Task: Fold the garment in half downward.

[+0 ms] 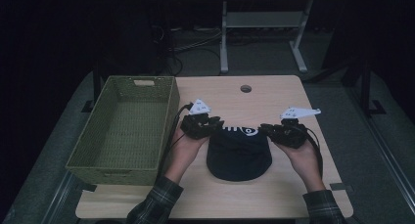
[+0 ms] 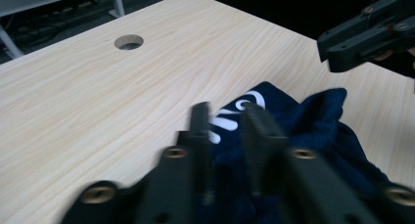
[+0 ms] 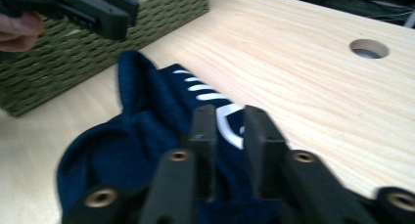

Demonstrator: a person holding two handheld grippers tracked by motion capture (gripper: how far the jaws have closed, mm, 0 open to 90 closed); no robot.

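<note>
A dark navy knit hat with a white logo lies on the light wooden table. My left gripper is at its left rim and my right gripper at its right rim, the jaws pointing at each other. In the left gripper view the jaws stand close together with navy fabric between them. The right gripper view shows the same: narrow jaws pinching the hat. The hat's two rim corners are pulled up off the table toward the grippers.
A green woven basket stands empty at the table's left side, close to my left hand. A round cable hole is at the table's far middle. Beyond the table are a desk frame and cables on a dark floor.
</note>
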